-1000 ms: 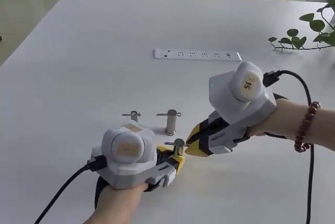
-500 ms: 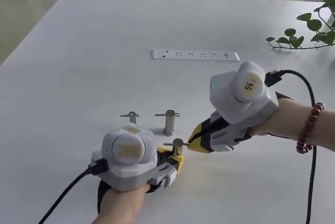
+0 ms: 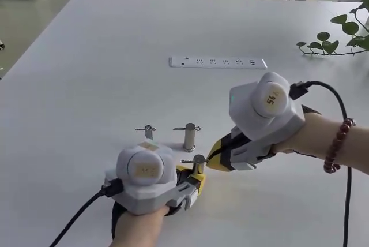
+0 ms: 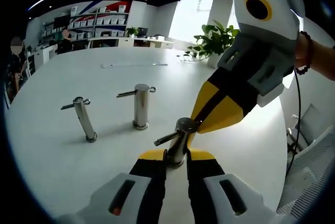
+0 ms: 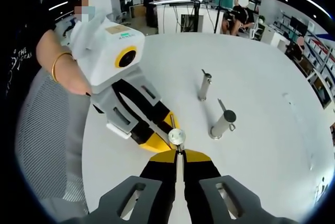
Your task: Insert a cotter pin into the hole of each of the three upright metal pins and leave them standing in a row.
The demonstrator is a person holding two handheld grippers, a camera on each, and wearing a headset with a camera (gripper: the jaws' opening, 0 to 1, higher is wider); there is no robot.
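Three short metal pins stand in a loose row on the white table [image 3: 86, 85]. My left gripper [image 3: 195, 179] [image 4: 177, 156] is shut on the lower shaft of the nearest pin [image 3: 199, 163] [image 4: 178, 143]. A cotter pin [image 4: 166, 138] passes through its head and sticks out to the left. My right gripper [image 3: 212, 160] [image 5: 179, 156] meets that head from the right, shut on the cotter pin's thin end [image 5: 179, 167]. The middle pin [image 3: 189, 136] [image 4: 141, 106] and the far left pin [image 3: 149, 130] [image 4: 84, 118] each carry a cotter pin through the top.
A white power strip [image 3: 218, 62] lies farther back on the table. A leafy plant [image 3: 340, 33] reaches in at the right edge. Black cables trail from both grippers toward me. People stand beyond the table in the right gripper view.
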